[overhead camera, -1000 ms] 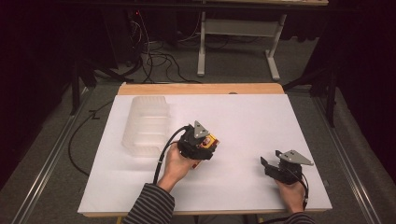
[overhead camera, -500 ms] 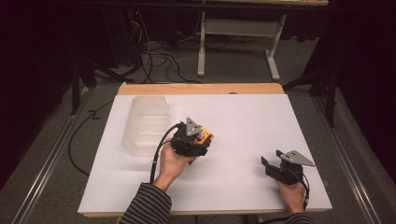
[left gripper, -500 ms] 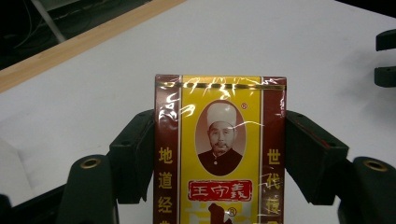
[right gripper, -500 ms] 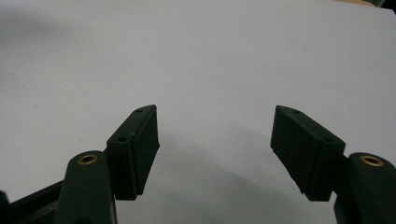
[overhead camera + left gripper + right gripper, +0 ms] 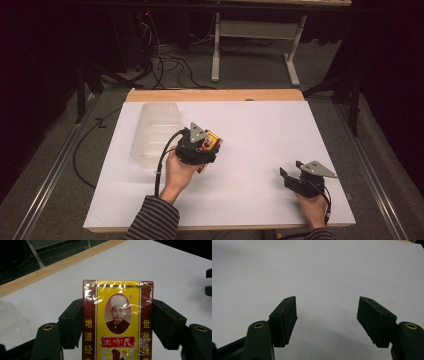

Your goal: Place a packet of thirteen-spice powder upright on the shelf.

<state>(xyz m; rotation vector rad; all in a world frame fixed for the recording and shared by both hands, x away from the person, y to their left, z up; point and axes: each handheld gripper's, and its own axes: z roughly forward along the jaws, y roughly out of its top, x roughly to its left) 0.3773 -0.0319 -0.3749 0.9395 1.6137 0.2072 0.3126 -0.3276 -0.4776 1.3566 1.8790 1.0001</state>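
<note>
Left tool is clamped on a red-and-yellow packet: in the left gripper view both black pads press its two long sides, w/ the packet upright between them, printed front facing the camera. Front has a portrait in an oval, a gold strip near the top edge, yellow characters down both red side bands; clear film wrap shows glare. Its lower end is cut off by the frame's bottom edge.

In the high view the packet pokes out of the left tool over the white table, roughly mid-table, left of centre. Can't tell whether it's touching the surface or held just above. A person's hand, in a striped sleeve, grips that tool from below.

Just beside the left tool, to its left, sits a clear plastic container, ribbed, lying on the table near the far-left corner.

Right tool rests near the front-right of the table, well apart from the packet. In the right gripper view its pads stand wide apart w/ nothing but white table btwn them.
</note>
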